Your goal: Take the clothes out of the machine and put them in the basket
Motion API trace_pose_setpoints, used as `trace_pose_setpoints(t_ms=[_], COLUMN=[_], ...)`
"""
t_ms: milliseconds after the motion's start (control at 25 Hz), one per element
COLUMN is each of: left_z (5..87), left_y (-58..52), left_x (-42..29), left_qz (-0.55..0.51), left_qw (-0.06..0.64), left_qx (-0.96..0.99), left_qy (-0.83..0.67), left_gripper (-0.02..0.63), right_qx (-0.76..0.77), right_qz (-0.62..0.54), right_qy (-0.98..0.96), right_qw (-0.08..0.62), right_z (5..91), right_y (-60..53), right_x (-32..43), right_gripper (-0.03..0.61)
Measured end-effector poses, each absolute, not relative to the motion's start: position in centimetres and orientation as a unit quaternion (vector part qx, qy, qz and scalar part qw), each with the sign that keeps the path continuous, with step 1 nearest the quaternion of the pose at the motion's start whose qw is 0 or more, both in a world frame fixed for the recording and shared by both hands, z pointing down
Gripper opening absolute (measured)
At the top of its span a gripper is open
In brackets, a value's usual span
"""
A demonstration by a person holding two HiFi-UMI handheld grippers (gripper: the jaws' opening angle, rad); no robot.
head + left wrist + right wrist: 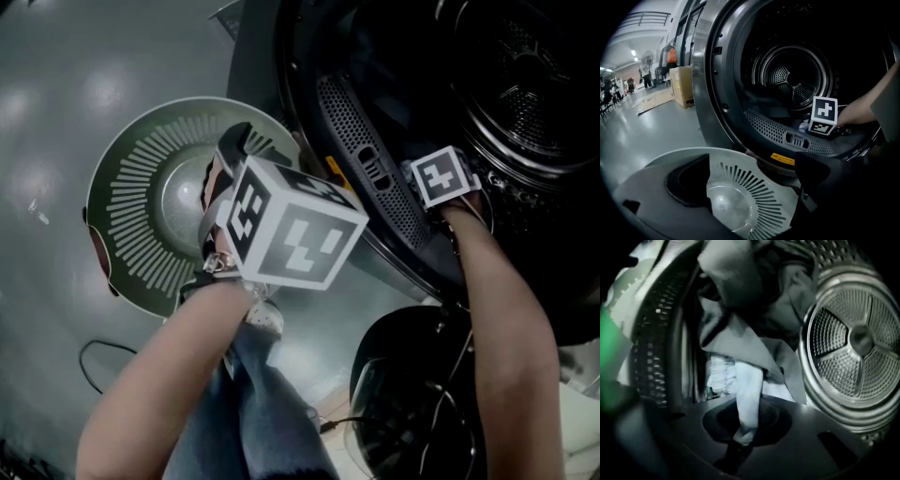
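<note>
Under you lies a glossy grey floor (56, 112), catching pale patches of light; a thin black cable (89, 349) loops on it near your left; far left, ceiling lights (633, 53) line a long hall; a cardboard box (682, 86) stands there, flattened cardboard (654, 101) beside it.

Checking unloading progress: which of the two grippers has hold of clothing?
The right gripper, inside the drum, is shut on a pale garment; the left gripper is open and empty over the basket.
</note>
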State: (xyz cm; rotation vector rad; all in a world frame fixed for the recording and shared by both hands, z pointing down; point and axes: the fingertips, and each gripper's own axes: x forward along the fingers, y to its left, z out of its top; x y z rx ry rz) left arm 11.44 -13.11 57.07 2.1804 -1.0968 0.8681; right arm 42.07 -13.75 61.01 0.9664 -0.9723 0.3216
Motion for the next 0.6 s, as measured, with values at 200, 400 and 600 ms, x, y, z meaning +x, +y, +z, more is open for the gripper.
trace_pose_setpoints(t_ms=[200,400,600], left_z=[55.2,52.8,50.7], left_y=[-11.1,-9.1,-7.9], left_x=[10.7,8.6,6.5], left_qz=[0.328,0.339,0.341], left_qw=[0.288,0.303,0.316], left_qx=[0.808,0.799,0.788], left_qy=[-0.395,-0.393,-0.402], left_gripper=[0.566,0.566,0.566], right_qx=[0.446,0.472,0.495], right_qz=[0.098,0.065,0.064], right_qy=[-0.487,-0.508,-0.524], right_qw=[0.745,0.717,0.69], right_z=[59.7,56.6,54.0], right_y=[-13.6,-12.0,-10.9], right_x=[37.9,34.2,31.7], right_gripper=[0.026,0.026,0.026])
